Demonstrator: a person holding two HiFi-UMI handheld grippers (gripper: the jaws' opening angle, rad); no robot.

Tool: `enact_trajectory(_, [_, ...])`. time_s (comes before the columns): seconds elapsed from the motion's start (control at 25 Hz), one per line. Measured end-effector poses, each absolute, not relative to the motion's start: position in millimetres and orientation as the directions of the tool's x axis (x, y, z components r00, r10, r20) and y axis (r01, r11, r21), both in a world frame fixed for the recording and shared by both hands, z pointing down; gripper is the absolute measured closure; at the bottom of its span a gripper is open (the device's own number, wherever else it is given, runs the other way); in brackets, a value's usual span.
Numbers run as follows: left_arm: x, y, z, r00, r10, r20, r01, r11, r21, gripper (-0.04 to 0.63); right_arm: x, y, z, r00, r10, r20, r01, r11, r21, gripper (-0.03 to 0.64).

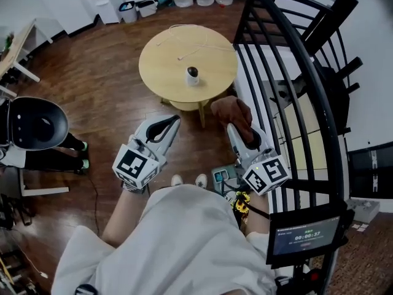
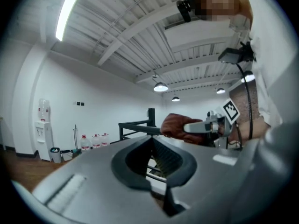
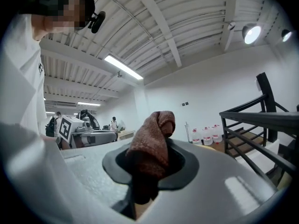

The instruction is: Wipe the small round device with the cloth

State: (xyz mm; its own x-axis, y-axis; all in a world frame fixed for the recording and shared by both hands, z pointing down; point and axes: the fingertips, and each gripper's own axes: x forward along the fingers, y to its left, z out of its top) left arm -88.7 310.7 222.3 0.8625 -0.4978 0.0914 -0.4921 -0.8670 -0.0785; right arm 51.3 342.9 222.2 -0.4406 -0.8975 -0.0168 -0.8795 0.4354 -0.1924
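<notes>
The cloth (image 1: 232, 110) is pinched by the right gripper (image 1: 235, 129). The left gripper (image 1: 172, 121) is pressed together, empty. The small round device (image 1: 193, 74) is seated on the round table (image 1: 159, 60), apart from both.

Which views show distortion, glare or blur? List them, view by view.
Head view: fisheye bends the black railing. Left gripper view: dark circular vignette, ceiling strip light blown out. Right gripper view: spotlight flares; cloth sharp, its base in shadow.
</notes>
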Motion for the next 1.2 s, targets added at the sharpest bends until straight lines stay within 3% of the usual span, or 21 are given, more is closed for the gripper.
enact_trajectory(1.2, [-77.7,284.7,242.2,0.875,-0.446,0.19,-0.45,-0.893,-0.027,0.592,35.1,305.2,223.9,-0.446,-0.894,0.036,-0.887,0.436,-0.154,0.534])
